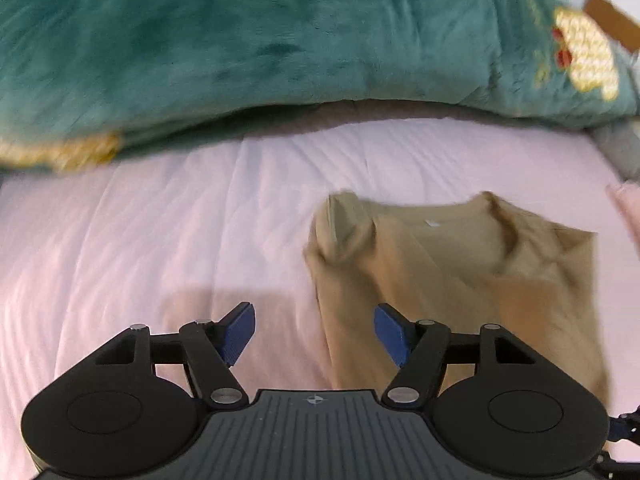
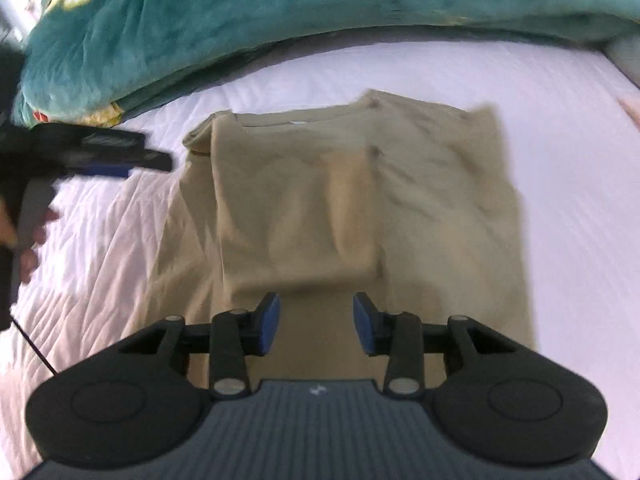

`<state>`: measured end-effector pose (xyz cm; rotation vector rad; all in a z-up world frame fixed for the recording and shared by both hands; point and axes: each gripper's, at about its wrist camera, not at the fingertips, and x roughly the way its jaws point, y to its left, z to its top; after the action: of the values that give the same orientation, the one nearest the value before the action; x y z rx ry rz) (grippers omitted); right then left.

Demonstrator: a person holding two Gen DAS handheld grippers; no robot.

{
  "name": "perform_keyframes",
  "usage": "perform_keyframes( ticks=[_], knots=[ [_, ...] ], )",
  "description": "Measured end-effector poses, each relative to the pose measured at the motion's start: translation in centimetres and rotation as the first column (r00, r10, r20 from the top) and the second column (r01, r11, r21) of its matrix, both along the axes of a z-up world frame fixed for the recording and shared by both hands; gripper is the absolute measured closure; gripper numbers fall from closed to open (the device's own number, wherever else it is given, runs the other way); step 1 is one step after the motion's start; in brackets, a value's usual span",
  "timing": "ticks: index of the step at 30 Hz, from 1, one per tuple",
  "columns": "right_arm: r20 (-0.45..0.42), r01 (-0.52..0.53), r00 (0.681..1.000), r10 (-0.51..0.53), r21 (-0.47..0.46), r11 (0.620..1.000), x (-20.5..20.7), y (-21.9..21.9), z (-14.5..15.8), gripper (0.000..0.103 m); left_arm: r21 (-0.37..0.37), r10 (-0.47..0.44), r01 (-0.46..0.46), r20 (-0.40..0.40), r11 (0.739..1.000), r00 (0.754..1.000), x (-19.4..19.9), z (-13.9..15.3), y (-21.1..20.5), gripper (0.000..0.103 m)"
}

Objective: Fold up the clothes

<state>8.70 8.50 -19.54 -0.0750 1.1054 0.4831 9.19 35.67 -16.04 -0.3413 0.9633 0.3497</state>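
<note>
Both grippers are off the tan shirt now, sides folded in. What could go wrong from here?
1. The folded-in left flap lies rumpled and bulging near the collar; it may spring open when the tan shirt is folded again.
2. Both the left gripper and the right gripper are open and empty; regrasping might pinch the pink sheet along with the shirt.

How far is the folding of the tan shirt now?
Done: both sides of the tan shirt lie folded inward on the pink bedsheet. In hand: nothing; the left gripper and right gripper are open and empty. Left: probably folding the long strip crosswise.
</note>
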Motion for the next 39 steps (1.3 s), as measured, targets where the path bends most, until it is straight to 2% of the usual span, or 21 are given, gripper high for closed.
perform_keyframes(
  ticks=[4,6,10,11,14,18,21,26,28,29,31,33,35,37,39],
  knots=[
    [-0.059,0.075,0.995,-0.079,-0.066,0.995,-5.5,-5.0,1.5,0.062,-0.075,0.072,-0.077,-0.063,0.994,0.995,-7.0,0.8,-4.3,0.035],
    [-0.109,0.085,0.989,-0.097,-0.111,0.990,-8.5,-7.2,1.8,0.062,-0.145,0.104,-0.122,-0.126,0.982,0.987,-10.4,0.5,-6.7,0.035],
    [-0.189,0.085,0.975,-0.117,-0.168,0.982,-13.9,-11.1,2.8,0.061,-0.251,0.170,-0.249,-0.298,0.935,0.939,-17.2,0.1,-11.6,0.035],
    [-0.206,0.082,0.971,-0.118,-0.175,0.981,-15.1,-11.9,3.1,0.061,-0.251,0.160,-0.247,-0.323,0.936,0.933,-18.6,0.2,-13.0,0.035],
    [-0.252,0.106,0.956,-0.147,-0.169,0.980,-17.9,-14.7,3.3,0.058,-0.194,0.099,-0.176,-0.351,0.965,0.931,-21.2,0.3,-16.2,0.035],
    [-0.244,0.118,0.957,-0.159,-0.177,0.977,-18.7,-15.6,1.9,0.058,-0.137,0.092,-0.157,-0.389,0.978,0.916,-22.0,-1.2,-17.5,0.035],
    [-0.221,0.109,0.965,-0.139,-0.142,0.984,-19.0,-14.7,0.9,0.058,-0.069,0.059,-0.094,-0.401,0.993,0.914,-21.9,-1.9,-19.0,0.035],
    [-0.072,0.095,0.992,-0.107,-0.153,0.984,-19.3,-11.6,-0.5,0.058,-0.074,-0.009,-0.027,-0.444,0.997,0.896,-21.5,-3.1,-20.3,0.035],
    [0.011,0.115,0.993,-0.114,-0.145,0.983,-18.5,-11.1,-0.6,0.058,-0.067,-0.026,-0.004,-0.433,0.998,0.901,-21.6,-3.2,-20.4,0.035],
    [0.026,0.118,0.993,-0.115,-0.149,0.982,-17.8,-10.9,-0.8,0.058,-0.058,-0.033,0.010,-0.420,0.998,0.907,-21.6,-3.3,-20.3,0.035],
    [-0.046,0.103,0.993,-0.111,-0.158,0.982,-16.1,-10.7,-2.3,0.059,-0.034,-0.046,0.036,-0.404,0.999,0.913,-21.7,-3.6,-20.2,0.035],
    [-0.096,0.099,0.989,-0.114,-0.153,0.983,-15.2,-10.8,-3.4,0.066,-0.033,-0.057,0.047,-0.414,0.998,0.909,-21.8,-4.3,-19.8,0.035],
    [-0.113,0.067,0.990,-0.085,-0.150,0.986,-15.3,-10.7,-3.5,0.090,-0.038,-0.057,0.045,-0.438,0.998,0.897,-22.1,-5.1,-19.4,0.035],
    [-0.132,-0.003,0.991,-0.016,-0.143,0.990,-15.7,-10.3,-3.2,0.091,-0.051,-0.071,0.054,-0.437,0.997,0.897,-22.3,-5.6,-19.1,0.035],
    [-0.199,-0.098,0.977,0.073,-0.119,0.988,-16.0,-9.9,-2.9,0.091,-0.065,-0.070,0.046,-0.437,0.997,0.897,-22.4,-5.7,-18.6,0.035]
  ],
)
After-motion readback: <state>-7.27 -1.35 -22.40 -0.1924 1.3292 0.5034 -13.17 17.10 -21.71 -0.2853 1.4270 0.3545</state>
